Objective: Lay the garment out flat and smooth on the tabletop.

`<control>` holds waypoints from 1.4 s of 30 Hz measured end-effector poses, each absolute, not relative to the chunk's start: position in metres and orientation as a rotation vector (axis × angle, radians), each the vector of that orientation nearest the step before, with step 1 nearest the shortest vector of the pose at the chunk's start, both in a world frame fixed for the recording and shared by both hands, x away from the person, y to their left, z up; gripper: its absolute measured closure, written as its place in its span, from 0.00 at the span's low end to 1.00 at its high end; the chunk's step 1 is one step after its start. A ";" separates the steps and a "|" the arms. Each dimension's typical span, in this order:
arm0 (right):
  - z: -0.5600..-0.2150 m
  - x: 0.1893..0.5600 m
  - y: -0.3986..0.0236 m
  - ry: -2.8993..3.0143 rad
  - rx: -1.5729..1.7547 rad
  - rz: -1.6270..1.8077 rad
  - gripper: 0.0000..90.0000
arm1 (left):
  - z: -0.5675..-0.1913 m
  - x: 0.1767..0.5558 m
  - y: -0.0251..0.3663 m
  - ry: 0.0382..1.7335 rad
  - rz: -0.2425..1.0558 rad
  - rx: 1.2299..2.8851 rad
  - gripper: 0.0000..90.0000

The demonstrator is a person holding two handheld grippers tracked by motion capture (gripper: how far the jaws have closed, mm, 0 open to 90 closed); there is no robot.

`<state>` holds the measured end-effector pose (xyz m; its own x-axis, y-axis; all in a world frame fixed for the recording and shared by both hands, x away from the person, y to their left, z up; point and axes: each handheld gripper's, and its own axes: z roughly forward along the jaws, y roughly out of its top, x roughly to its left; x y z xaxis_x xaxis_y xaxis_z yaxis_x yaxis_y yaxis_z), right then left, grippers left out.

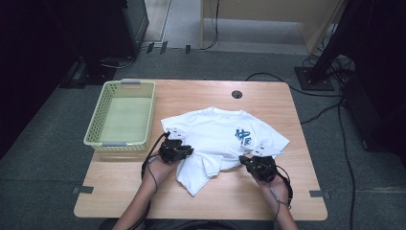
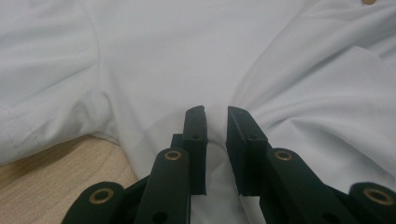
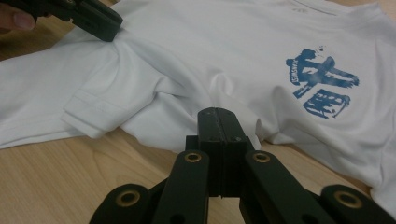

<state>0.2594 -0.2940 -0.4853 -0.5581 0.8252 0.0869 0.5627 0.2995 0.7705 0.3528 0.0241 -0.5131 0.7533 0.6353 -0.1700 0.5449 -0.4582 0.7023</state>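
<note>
A white T-shirt point(image 1: 220, 136) with a blue print lies rumpled mid-tabletop point(image 1: 268, 191), right of an empty green basket point(image 1: 122, 115). The left gripper point(image 2: 215, 122) pinches a fold of its cloth between narrowly parted jaws. The right gripper point(image 3: 218, 122), jaws pressed flat together, sits at the shirt's near edge; its view shows a fingertip point(image 3: 16, 19) by the left gripper.

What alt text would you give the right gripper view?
The right gripper, jaws shut, meets the near edge of a white T-shirt with a blue print, lying on a wooden table. The left gripper touches the shirt at top left.
</note>
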 end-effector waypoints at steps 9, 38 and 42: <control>-0.485 0.241 -0.309 2.231 1.291 1.130 1.00 | -0.513 0.351 0.024 0.878 0.154 2.172 0.87; -0.486 0.222 -0.322 2.126 1.385 1.157 0.94 | -0.512 0.346 0.019 0.843 0.187 2.203 0.80; -0.488 0.222 -0.314 2.151 1.359 1.161 0.92 | -0.508 0.345 0.019 0.852 0.186 2.184 0.74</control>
<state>0.2221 -0.3139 -0.4880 -0.4829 0.8658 0.1315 0.5851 0.2072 0.7840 0.3449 0.0192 -0.5081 0.7659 0.6293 -0.1318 0.5168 -0.4806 0.7085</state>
